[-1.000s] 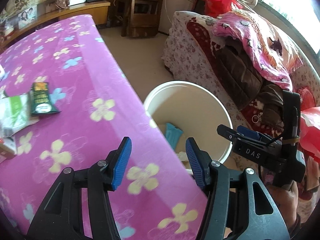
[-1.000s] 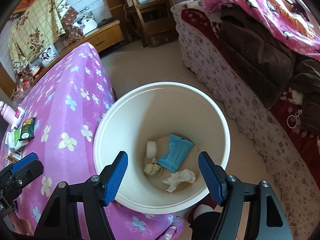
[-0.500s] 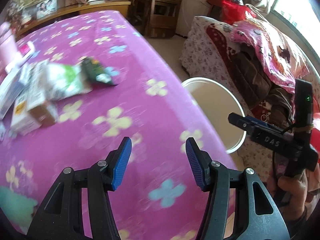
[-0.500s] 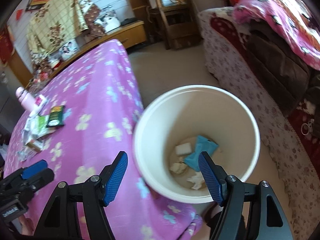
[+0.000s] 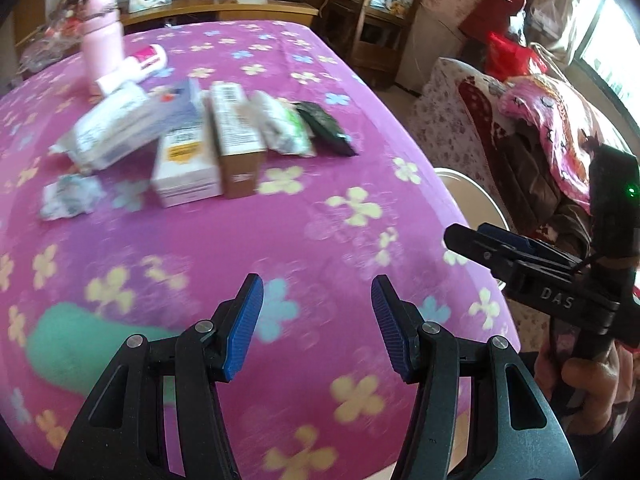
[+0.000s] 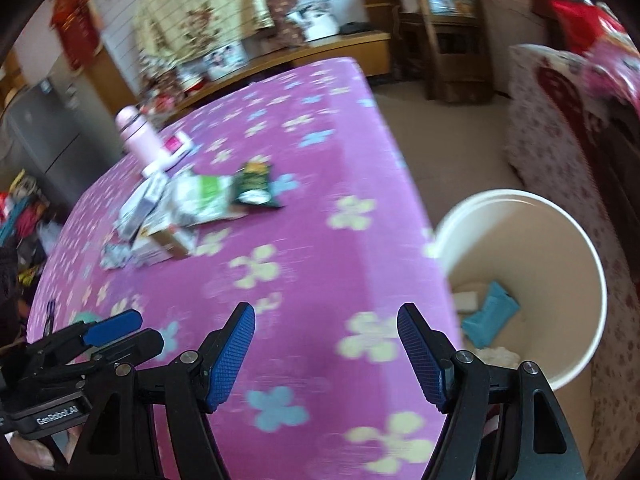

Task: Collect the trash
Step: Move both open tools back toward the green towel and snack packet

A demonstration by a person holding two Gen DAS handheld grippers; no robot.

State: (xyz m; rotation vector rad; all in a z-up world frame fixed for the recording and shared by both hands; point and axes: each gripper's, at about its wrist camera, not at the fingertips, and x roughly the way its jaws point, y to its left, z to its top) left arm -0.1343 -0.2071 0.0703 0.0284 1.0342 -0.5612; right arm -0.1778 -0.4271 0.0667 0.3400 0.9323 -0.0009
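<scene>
Both grippers have swung away from the white bucket (image 6: 576, 248) beside the table (image 5: 320, 240) and now face the pile of wrappers and boxes (image 5: 208, 140) farther across its purple cloth. The left gripper (image 5: 316, 324) and right gripper (image 6: 326, 350) are spread apart, empty, ready for another pickup. "DAS" and "GenRobot.AI" are printed on them.

**Magenta cloth, cream bin**

The tablecloth (image 5: 320, 184) is magenta with pale yellow and blue flowers. Upper left stands a pink bottle (image 5: 102, 36). A dark green packet (image 5: 326, 128) lies mid-frame. The bin (image 6: 560, 248) is cream, with a teal pack (image 6: 490, 318) inside.
</scene>
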